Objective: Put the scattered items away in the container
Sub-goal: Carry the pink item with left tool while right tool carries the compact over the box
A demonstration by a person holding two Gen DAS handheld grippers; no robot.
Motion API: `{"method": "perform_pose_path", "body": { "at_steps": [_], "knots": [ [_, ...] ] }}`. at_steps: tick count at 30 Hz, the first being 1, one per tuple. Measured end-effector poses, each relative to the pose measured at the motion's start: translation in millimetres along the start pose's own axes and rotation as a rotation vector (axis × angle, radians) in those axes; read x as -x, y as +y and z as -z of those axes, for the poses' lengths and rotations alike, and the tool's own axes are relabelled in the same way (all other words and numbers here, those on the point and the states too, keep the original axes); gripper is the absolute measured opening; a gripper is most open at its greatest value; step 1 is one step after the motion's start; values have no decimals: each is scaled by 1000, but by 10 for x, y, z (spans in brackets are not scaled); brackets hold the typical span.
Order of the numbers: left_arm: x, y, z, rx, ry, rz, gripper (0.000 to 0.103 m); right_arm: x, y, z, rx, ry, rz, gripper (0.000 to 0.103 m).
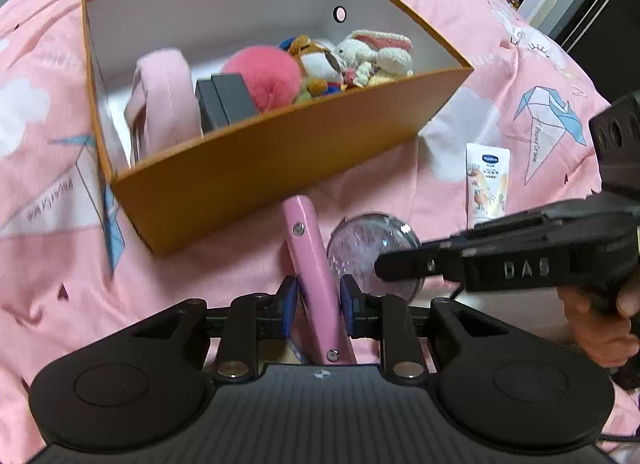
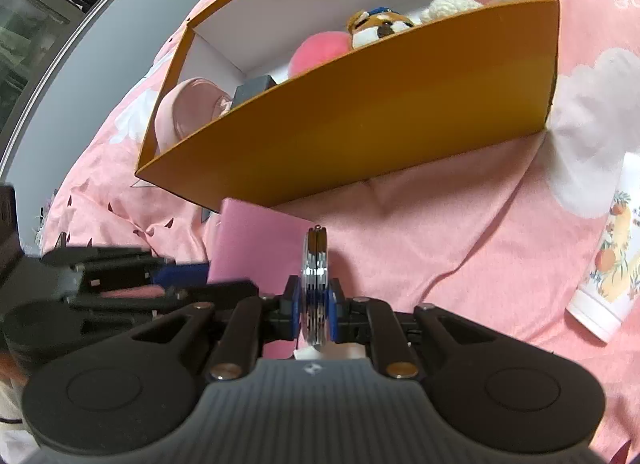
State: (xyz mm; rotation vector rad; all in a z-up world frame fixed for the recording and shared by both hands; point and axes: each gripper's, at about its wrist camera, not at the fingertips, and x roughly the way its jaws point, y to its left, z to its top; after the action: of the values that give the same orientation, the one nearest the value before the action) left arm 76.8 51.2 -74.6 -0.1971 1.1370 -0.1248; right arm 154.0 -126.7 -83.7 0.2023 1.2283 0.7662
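An orange cardboard box [image 1: 256,168] stands on the pink bedspread; it also shows in the right wrist view [image 2: 360,112]. It holds plush toys [image 1: 320,64], a pink pompom [image 1: 268,76], a dark box [image 1: 226,102] and a pink pouch [image 1: 164,100]. My left gripper [image 1: 318,304] is shut on a flat pink case [image 1: 314,264], held on edge in front of the box. My right gripper [image 2: 316,300] is shut on a round clear compact [image 2: 316,272], seen edge-on; it shows flat in the left wrist view [image 1: 360,248]. The pink case [image 2: 256,244] is just left of it.
A white hand-cream tube [image 1: 487,184] lies on the bedspread right of the box, also in the right wrist view [image 2: 608,256]. The bedspread [image 1: 60,244] is pink with cloud and paper-crane prints. A grey wall or headboard [image 2: 100,44] runs at the far left.
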Motion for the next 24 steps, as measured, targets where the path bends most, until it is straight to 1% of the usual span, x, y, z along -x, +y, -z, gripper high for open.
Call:
{"method": "perform_pose_path", "body": {
  "at_steps": [3, 4, 6, 8, 9, 10, 16, 24],
  "knots": [
    [-2, 11, -63, -4, 25, 26, 32, 3, 14, -1, 3, -3, 17, 15],
    [-5, 6, -62, -7, 35, 28, 33, 9, 11, 1, 2, -4, 19, 15],
    [-31, -15, -34, -16, 53, 22, 33, 12, -5, 3, -1, -3, 19, 15],
    [-79, -20, -3, -3, 63, 17, 33, 2, -9, 7, -3, 0, 18, 15],
    [-110, -19, 8, 9, 67, 6, 28, -2, -4, 6, -2, 1, 19, 15],
    [-127, -22, 12, 16, 63, -3, 26, 6, -5, 9, -1, 0, 20, 15],
    [-14, -24, 7, 24, 25, 3, 21, 171, -7, 1, 11, -35, 25, 15],
    [486, -44, -150, 34, -91, 45, 19, 548, 112, -113, 44, -130, -4, 15]
  ]
}}
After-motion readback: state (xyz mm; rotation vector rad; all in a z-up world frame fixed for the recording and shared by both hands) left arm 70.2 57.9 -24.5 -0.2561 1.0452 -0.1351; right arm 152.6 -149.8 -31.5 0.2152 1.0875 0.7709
